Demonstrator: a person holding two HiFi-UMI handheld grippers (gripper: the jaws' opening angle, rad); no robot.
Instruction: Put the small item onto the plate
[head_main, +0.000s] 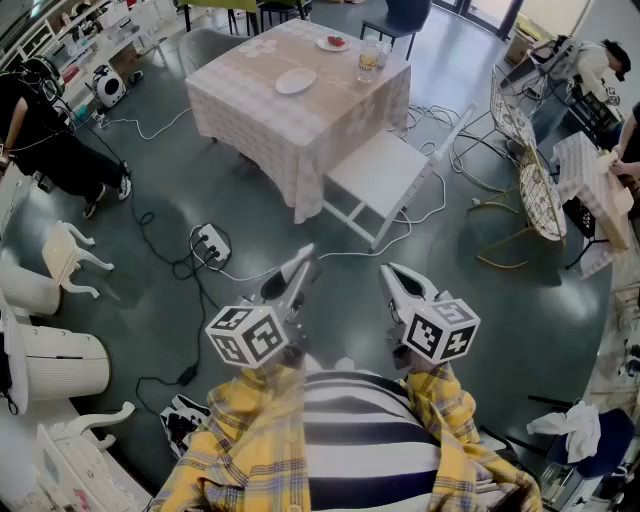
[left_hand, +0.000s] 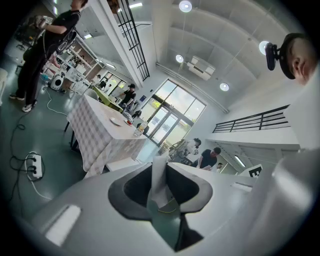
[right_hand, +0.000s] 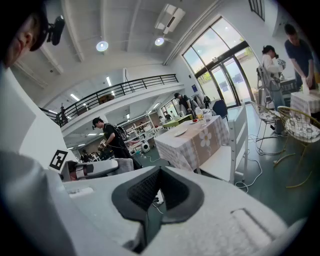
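Head view: looks down on the left claw (head_main: 300, 262) and right claw (head_main: 398, 275), side by side above yellow plaid sleeves (head_main: 240, 430), both aimed at a cloth-covered worktop (head_main: 250, 95) well ahead. Shows a white plate (head_main: 295, 81) lying on that worktop, with a glass (head_main: 367, 62) and a smaller dish (head_main: 334, 42) farther back, a white chair (head_main: 385, 175) just beside the worktop, and a power strip (head_main: 211, 243) on the floor (head_main: 150, 180) between.

Left gripper view: finds the left claw (left_hand: 160, 169) clamped on a small white item (left_hand: 159, 181), thin like folded paper, standing upright between the pads and poking above them. Places the plate (left_hand: 116, 121) far off on the worktop (left_hand: 95, 130), well apart from the item.

Right gripper view: shows the right claw (right_hand: 159, 172) pressed together at the tips, gripping nothing. Puts the plate (right_hand: 181, 132) again distant on the worktop (right_hand: 200, 142).
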